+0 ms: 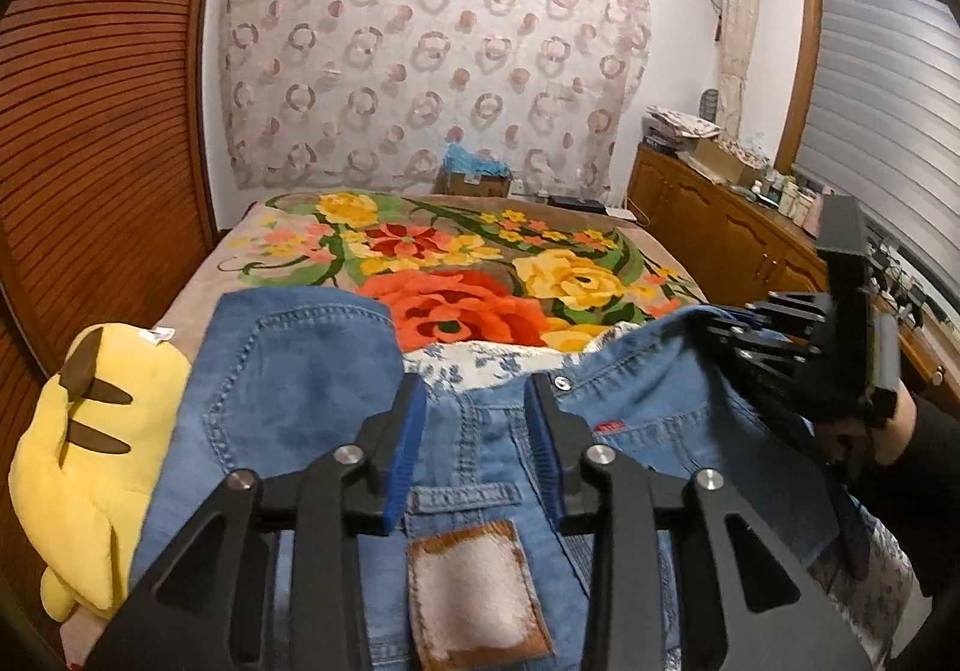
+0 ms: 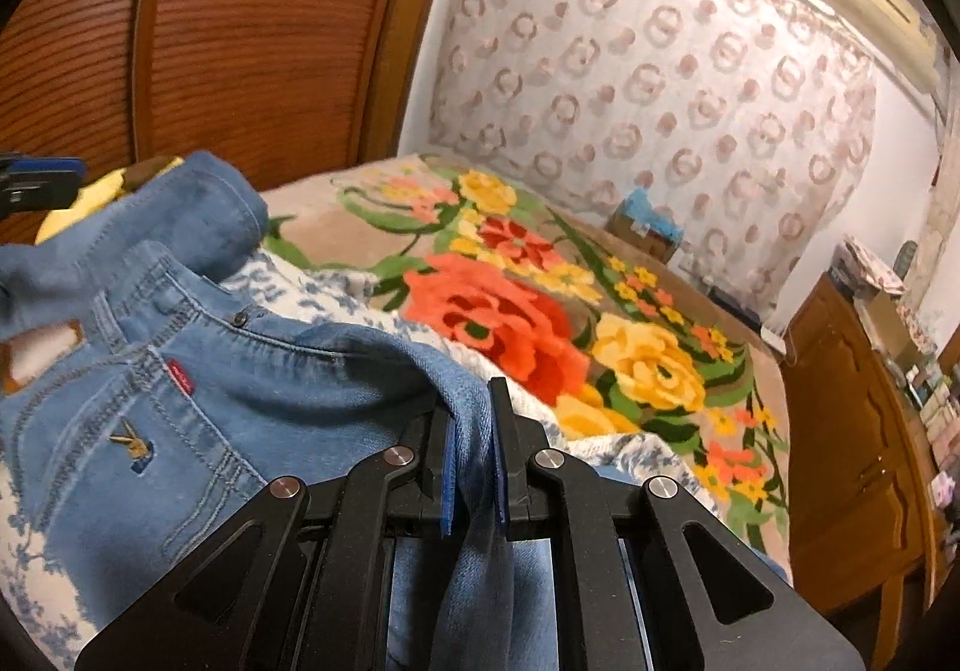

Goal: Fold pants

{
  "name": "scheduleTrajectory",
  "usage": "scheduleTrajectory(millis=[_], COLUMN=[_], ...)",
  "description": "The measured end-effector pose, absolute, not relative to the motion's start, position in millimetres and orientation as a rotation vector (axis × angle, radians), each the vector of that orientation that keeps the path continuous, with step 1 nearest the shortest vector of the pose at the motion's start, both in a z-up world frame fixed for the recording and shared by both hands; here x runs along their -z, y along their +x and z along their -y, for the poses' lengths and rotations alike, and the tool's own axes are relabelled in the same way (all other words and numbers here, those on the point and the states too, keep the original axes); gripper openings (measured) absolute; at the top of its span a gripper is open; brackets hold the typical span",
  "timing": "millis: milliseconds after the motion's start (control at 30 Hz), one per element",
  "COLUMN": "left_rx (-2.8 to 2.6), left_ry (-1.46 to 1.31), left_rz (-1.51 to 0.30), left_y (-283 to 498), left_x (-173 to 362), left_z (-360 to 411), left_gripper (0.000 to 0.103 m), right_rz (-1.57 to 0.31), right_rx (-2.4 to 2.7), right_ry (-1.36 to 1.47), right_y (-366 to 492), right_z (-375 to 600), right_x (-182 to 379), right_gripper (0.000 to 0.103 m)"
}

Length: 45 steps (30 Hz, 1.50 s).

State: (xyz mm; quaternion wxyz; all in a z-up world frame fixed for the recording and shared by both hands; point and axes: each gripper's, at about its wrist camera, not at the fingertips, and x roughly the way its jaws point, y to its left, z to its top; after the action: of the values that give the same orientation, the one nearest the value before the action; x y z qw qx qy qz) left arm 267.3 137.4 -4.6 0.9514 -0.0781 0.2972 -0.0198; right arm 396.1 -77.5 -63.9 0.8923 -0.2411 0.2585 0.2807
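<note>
Blue denim pants point(image 1: 312, 389) lie at the near end of a bed, waistband towards me, with a brown leather patch point(image 1: 477, 593) and a red tab point(image 2: 182, 376). My left gripper point(image 1: 477, 401) hovers open over the waistband middle, its fingers apart with denim seen between them. My right gripper point(image 2: 471, 419) is shut on a fold of the pants' edge point(image 2: 462, 395), lifting it. In the left wrist view the right gripper point(image 1: 738, 335) shows at the right, held by a hand. A bit of the left gripper point(image 2: 42, 173) shows at the left edge of the right wrist view.
A floral blanket point(image 1: 480, 263) covers the bed. A blue-and-white patterned cloth point(image 1: 480, 362) lies under the pants. A yellow plush toy point(image 1: 90, 461) sits at the left by a brown slatted wardrobe point(image 1: 102, 101). A wooden cabinet point(image 1: 720, 227) with clutter stands right.
</note>
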Motion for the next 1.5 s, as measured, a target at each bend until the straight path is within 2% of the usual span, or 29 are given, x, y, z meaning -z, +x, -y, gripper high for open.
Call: scheduleTrajectory(millis=[67,133,233,267,333,367,400,567,933,1500], left_rx=[0.059,0.075,0.110,0.115,0.118,0.121,0.124,0.139,0.166,0.195], left_ry=[-0.155,-0.144,-0.141,-0.137,-0.129,-0.118,-0.107,-0.079,-0.073,-0.029], left_rz=[-0.620,-0.640,-0.673,-0.681,-0.692,-0.700,-0.703,-0.705,-0.709,-0.821], left_y=[267,265,262,261,259,256,255,240,222,221], left_x=[8,13,20,21,24,25,26,29,42,75], left_z=[-132,-127,-117,-113,-107,-102,-98,-80,-42,-9], left_gripper=[0.047,0.049,0.059,0.059,0.059,0.059,0.059,0.059,0.059,0.059], right_rz=[-0.565,-0.585,-0.616,-0.624,-0.644,-0.647,-0.644,-0.650,-0.665,-0.821], right_rx=[-0.584,-0.588,-0.591,-0.592,-0.599,-0.602,-0.604,-0.595,-0.523,-0.488], right_ry=[-0.486,-0.466,-0.434,-0.421,-0.379,-0.362,-0.345,-0.285,-0.214,-0.086], right_y=[402,405,410,411,411,409,408,376,293,231], right_z=[78,80,83,84,89,91,95,127,192,244], right_x=[69,71,72,71,67,64,59,40,37,99], right_gripper=[0.007,0.007,0.010,0.013,0.027,0.039,0.044,0.045,0.045,0.045])
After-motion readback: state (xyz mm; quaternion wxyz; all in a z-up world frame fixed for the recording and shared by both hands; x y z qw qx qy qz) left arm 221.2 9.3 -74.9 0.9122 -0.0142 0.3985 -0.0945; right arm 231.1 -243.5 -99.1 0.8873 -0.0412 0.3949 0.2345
